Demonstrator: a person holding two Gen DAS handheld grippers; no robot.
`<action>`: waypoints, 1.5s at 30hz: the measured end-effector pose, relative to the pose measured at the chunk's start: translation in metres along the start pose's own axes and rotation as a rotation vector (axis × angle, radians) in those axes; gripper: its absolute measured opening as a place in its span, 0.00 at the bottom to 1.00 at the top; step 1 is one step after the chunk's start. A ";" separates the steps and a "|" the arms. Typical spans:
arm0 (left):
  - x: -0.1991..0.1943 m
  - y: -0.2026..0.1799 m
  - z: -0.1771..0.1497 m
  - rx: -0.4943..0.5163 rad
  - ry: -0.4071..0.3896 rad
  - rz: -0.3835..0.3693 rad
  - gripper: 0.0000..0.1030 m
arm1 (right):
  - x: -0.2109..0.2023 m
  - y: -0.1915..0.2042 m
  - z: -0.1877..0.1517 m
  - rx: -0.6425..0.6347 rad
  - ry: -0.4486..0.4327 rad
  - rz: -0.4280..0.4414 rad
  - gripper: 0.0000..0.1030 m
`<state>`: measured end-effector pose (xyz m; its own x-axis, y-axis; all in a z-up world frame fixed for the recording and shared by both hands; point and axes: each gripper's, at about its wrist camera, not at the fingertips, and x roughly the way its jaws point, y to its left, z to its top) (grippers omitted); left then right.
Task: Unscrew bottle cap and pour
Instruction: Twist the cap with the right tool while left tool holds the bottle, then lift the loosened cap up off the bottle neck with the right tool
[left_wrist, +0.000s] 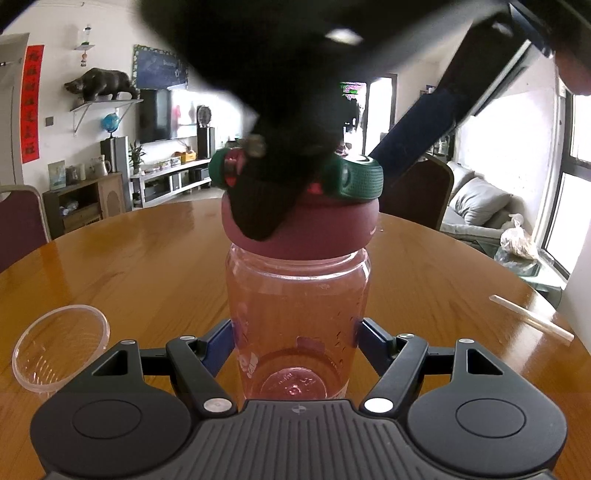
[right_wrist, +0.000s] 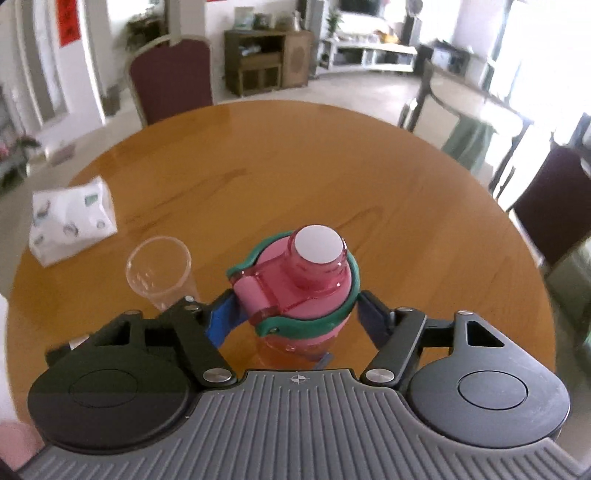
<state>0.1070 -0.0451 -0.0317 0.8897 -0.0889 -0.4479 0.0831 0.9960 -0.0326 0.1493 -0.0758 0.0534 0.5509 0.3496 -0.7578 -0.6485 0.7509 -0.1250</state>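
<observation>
- Living-room clutter fills the background of both views; a round wooden table takes up the middle of each frame and carries everything.
- At frame centre stands the bottle, upright on the table, clear pink and seemingly almost empty, though the tint makes that hard to judge.
- Low in the left wrist view, the left gripper clamps the bottle's lower body, blue pads touching both sides. I judge this hold should stay firm so the body cannot spin.
- From above, the right gripper straddles the cap, blue pads just beside its green rim; whether they press it I cannot tell.
- For a clean unscrew, the pads probably ought to bite the wide pink collar squarely, not the flip lid or hinge, and turn about the bottle's upright axis.
- Left of the bottle in both views waits a clear cup, near but apart; it looks light and easily tipped.
- Smaller still, a tissue pack lies at centre left.
</observation>
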 end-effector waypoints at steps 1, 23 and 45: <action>0.000 0.002 0.001 -0.001 0.000 -0.004 0.69 | 0.001 0.002 0.000 -0.025 -0.002 0.012 0.67; 0.005 0.014 0.007 0.008 0.009 0.001 0.69 | 0.000 -0.003 0.003 0.032 0.021 0.020 0.71; 0.005 0.020 0.003 0.027 0.016 -0.038 0.69 | 0.000 -0.049 0.010 -0.549 -0.057 0.421 0.68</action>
<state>0.1148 -0.0256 -0.0320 0.8783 -0.1266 -0.4610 0.1292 0.9913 -0.0261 0.1858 -0.1068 0.0659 0.2115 0.5890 -0.7799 -0.9766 0.1583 -0.1452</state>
